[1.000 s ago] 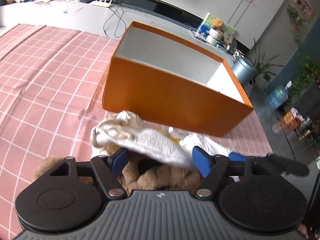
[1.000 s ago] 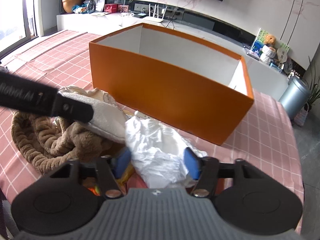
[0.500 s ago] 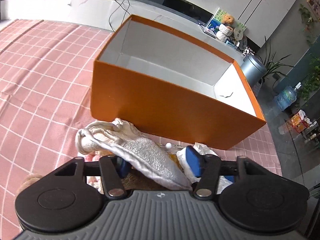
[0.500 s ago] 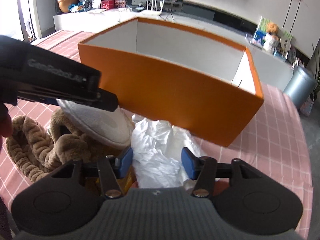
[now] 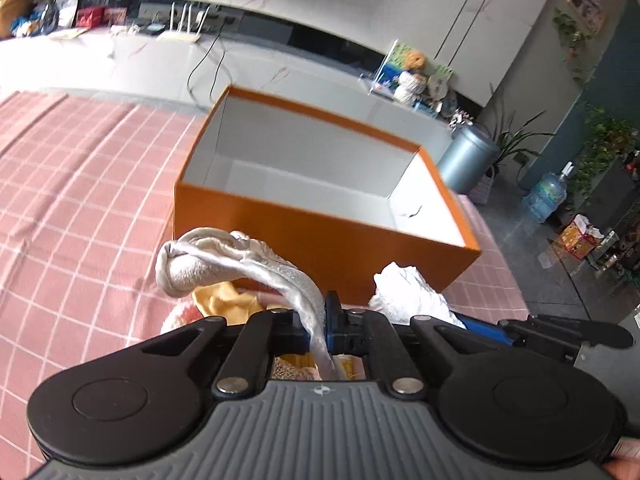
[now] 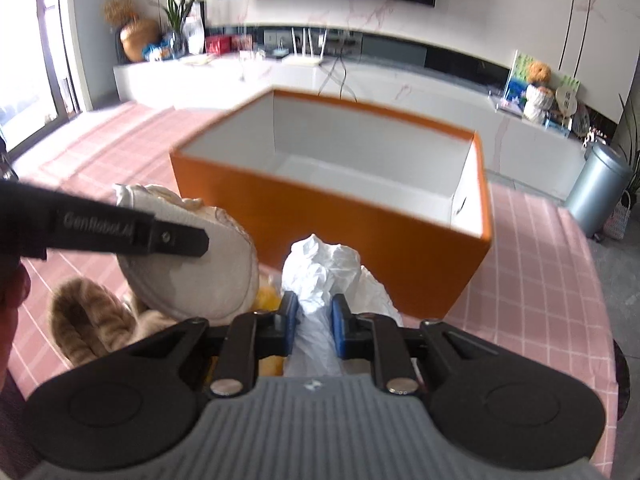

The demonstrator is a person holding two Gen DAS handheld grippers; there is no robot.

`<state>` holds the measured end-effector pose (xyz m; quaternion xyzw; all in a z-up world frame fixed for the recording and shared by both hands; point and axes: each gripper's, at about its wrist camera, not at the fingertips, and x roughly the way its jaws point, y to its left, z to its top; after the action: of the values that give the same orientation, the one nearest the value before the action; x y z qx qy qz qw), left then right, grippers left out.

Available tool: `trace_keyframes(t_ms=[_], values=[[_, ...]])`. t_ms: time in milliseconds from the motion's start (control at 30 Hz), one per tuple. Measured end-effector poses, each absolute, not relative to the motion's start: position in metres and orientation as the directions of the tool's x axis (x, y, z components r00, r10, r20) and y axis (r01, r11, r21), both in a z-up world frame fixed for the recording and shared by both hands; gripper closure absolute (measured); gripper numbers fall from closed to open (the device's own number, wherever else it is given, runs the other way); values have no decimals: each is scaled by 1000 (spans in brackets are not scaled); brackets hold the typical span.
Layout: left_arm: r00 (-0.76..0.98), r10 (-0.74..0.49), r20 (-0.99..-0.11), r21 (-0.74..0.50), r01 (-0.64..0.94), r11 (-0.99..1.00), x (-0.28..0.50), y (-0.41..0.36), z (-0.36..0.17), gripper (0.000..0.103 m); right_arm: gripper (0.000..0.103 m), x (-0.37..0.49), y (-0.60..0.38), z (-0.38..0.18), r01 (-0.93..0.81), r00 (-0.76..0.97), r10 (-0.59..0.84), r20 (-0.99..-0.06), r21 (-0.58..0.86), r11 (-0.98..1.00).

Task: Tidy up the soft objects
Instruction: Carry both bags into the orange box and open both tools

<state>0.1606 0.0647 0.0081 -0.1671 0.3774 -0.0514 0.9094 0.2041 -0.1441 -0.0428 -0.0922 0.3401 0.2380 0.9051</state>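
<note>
My left gripper [image 5: 320, 320] is shut on a cream fuzzy cloth piece [image 5: 224, 264], which hangs lifted in front of the orange box [image 5: 320, 236]. In the right wrist view the same cream piece [image 6: 200, 272] shows round and flat, pinched by the left gripper's black finger [image 6: 120, 232]. My right gripper [image 6: 314, 320] has its jaws closing, and both blue pads press on a crumpled white cloth [image 6: 324, 268]. That white cloth [image 5: 408, 288] is also at the right in the left wrist view. The orange box [image 6: 360, 248] stands open with a bare white inside.
A brown plush item [image 6: 84, 320] and a yellow soft item [image 6: 268, 296] lie on the pink checked tablecloth [image 5: 80, 200] below the grippers. A grey bin [image 6: 596, 188] stands past the table's right edge. A white media bench [image 6: 280, 76] runs behind the box.
Both grippers closed from open, the left onto the cream piece and the right onto the white cloth. Both rose, lifting the pieces, and more of the box's inside shows.
</note>
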Motion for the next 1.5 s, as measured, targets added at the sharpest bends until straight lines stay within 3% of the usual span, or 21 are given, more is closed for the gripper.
trace_keyframes(t_ms=[400,600,1000,1367,1500], values=[[834,-226,-503,-276,93,957,171,66,89,97,87,221,-140,42,-477,756,448,-478,68,876],[828,-223,-515,-209,131,969,217,64,95,97,87,267,-126,54,-444,782,462,-419,146,884],[669,-142,-730,-82,121,989,290,74,6,97,87,353,-78,-37,-378,644,455,-615,262,888],[627,-24,-779,63,117,991,294,68,-13,93,86,373,-61,-81,-348,527,465,-711,318,882],[627,12,-779,96,100,990,294,71,-13,83,83,377,-57,-85,-344,509,460,-727,319,883]])
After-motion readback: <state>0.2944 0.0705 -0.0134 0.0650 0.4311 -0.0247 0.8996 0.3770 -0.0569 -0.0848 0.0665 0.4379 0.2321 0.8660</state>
